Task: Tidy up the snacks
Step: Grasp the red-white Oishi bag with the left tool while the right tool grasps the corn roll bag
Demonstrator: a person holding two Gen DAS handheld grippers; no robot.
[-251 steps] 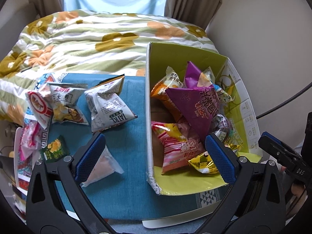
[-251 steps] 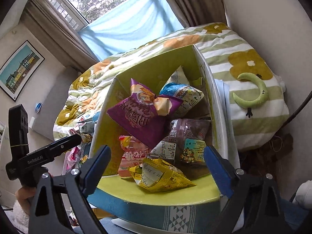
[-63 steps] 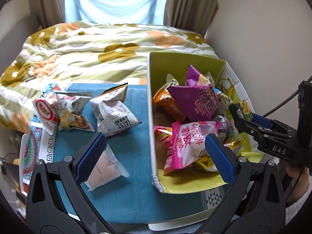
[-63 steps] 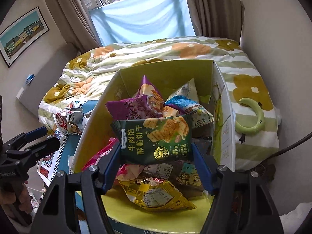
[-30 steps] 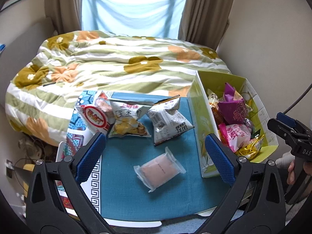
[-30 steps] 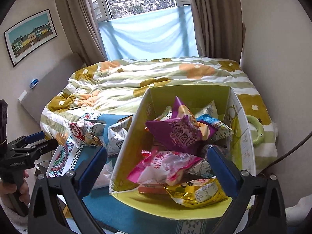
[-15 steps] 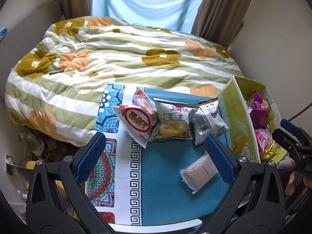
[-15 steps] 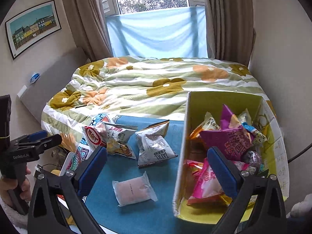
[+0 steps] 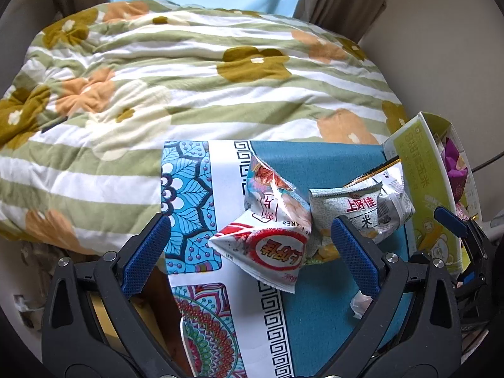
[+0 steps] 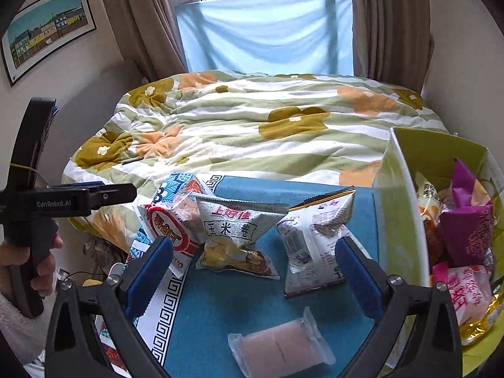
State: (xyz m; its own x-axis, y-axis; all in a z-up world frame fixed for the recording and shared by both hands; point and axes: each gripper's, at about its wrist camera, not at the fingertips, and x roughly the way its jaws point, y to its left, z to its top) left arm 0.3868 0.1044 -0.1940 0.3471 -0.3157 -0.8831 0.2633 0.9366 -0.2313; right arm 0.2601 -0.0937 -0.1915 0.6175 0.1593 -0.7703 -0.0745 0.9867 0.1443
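Note:
Several snack bags lie on the blue cloth [image 10: 220, 302]: a red-and-white bag [image 10: 167, 226], a grey corn-roll bag [image 10: 233, 230], a white bag [image 10: 315, 245] and a clear pack with a pink cake [image 10: 277, 349]. My right gripper [image 10: 252, 278] hangs open above them, holding nothing. My left gripper [image 9: 250, 256] is open too, low over the red-and-white bag [image 9: 271, 249], which lies between its fingers with a shrimp-flakes bag [image 9: 274, 198] just behind. The green box [image 10: 400, 208] at the right holds a purple bag [image 10: 466, 223], a pink bag [image 10: 466, 289] and others.
A striped flower quilt [image 10: 252, 126] covers the bed behind the table. The cloth's patterned border [image 9: 189, 195] hangs at the table's left edge. A hand [image 10: 41, 264] holds the left gripper's handle at far left. A wall stands right of the box.
The right gripper let go of a green cracker pack in the box and drew back to the left. The left gripper swung left and came down close over the red-and-white bag.

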